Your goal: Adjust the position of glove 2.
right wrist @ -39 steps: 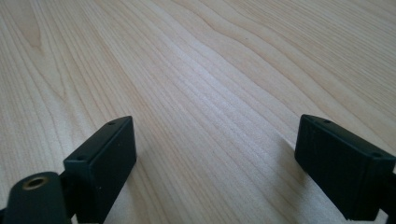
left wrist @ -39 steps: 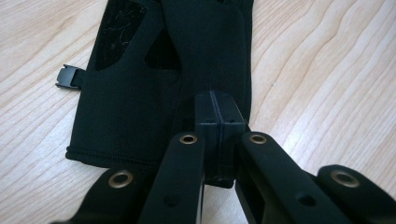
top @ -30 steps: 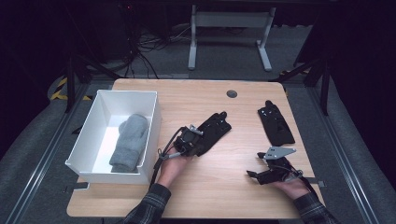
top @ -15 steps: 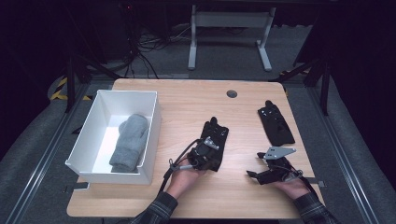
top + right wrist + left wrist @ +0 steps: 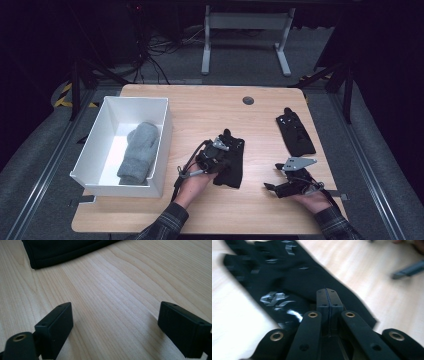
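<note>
A black glove (image 5: pixel 233 166) with pale printing lies in the middle of the wooden table (image 5: pixel 200 107). My left gripper (image 5: pixel 222 149) is over it, and in the left gripper view the left gripper (image 5: pixel 326 294) has its jaws pressed together on the black glove (image 5: pixel 287 282). A second black glove (image 5: pixel 295 132) lies flat at the right. Near the front right, my right gripper (image 5: pixel 269 187) rests low over bare wood and points left. Its jaws stand wide apart in the right gripper view (image 5: pixel 115 315), with nothing between them and the first glove's edge (image 5: pixel 70 250) ahead.
A white bin (image 5: pixel 162 137) stands at the table's left with a grey mitten (image 5: pixel 139 152) lying in it. A dark round grommet (image 5: pixel 248 100) sits near the far edge. Metal rails run along both sides of the table, and a stand's legs stand on the floor behind.
My left gripper has pulled the black glove toward the front and turned it from slanted to nearly upright in the high view. The right gripper has stayed put.
</note>
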